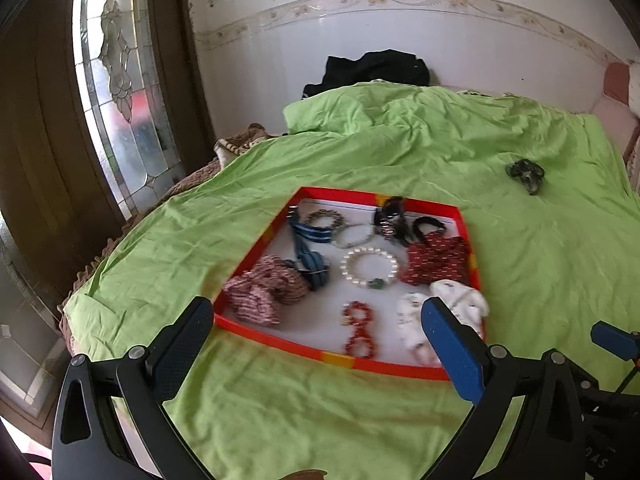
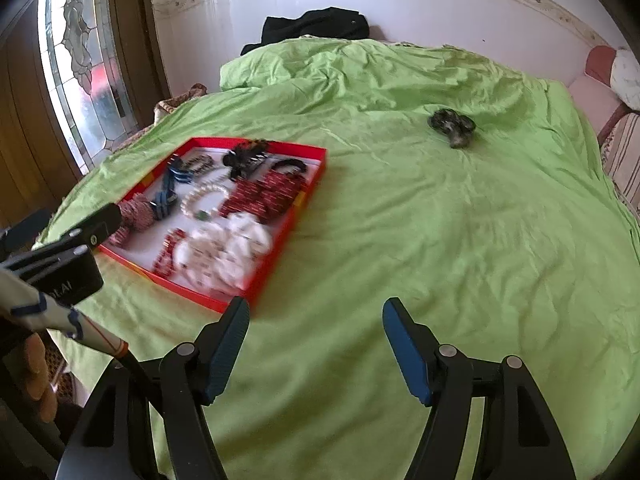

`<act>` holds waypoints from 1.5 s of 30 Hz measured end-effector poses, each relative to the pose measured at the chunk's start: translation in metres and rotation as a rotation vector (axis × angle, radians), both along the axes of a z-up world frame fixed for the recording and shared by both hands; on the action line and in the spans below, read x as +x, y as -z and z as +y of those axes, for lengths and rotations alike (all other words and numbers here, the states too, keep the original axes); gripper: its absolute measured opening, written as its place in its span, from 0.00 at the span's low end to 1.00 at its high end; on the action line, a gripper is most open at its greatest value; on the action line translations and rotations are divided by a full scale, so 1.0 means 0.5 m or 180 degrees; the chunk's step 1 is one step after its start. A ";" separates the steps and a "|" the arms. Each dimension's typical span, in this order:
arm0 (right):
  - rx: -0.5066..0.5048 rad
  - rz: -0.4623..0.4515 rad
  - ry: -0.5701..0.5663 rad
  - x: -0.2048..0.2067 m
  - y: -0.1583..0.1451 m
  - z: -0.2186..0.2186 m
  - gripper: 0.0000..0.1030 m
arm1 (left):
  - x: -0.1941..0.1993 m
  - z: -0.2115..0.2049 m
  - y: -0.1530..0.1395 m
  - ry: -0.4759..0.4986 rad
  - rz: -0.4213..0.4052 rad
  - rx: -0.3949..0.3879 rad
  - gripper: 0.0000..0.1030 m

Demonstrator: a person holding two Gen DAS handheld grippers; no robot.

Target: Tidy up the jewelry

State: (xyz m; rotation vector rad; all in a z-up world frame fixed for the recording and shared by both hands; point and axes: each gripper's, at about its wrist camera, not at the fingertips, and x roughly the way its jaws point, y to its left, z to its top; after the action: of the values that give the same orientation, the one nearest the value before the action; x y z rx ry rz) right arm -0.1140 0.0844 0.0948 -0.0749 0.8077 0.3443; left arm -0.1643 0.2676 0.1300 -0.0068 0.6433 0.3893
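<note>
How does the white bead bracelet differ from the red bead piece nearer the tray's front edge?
The white bead bracelet is one open ring with a single green bead; the red bead piece forms several small linked loops. The white beads look larger than the red ones. Both lie flat inside the red tray.

Right wrist view: pale letters on the black body of the left hand-held gripper (image 2: 102, 220), partly cut off, read roughly "OLAI". Left wrist view: faint white lettering at lower right edge, too blurred to read.
</note>
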 end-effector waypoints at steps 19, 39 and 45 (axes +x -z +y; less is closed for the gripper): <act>-0.0177 0.0072 0.0074 -0.032 0.015 0.114 0.75 | -0.050 0.124 0.023 -0.0094 -0.0051 -0.0601 1.00; -0.0321 0.0060 -0.0085 -0.032 0.039 0.140 0.75 | -0.033 0.103 0.044 -0.0067 0.0110 -0.0492 1.00; -0.0331 0.0033 -0.0098 -0.032 0.040 0.141 0.76 | -0.029 0.107 0.049 -0.0096 0.0141 -0.0507 1.00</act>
State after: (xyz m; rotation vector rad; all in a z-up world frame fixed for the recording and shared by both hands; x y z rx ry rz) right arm -0.1302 0.1549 0.0747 -0.1829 0.8353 0.3318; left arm -0.1788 0.3212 0.1058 -0.1603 0.7174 0.3673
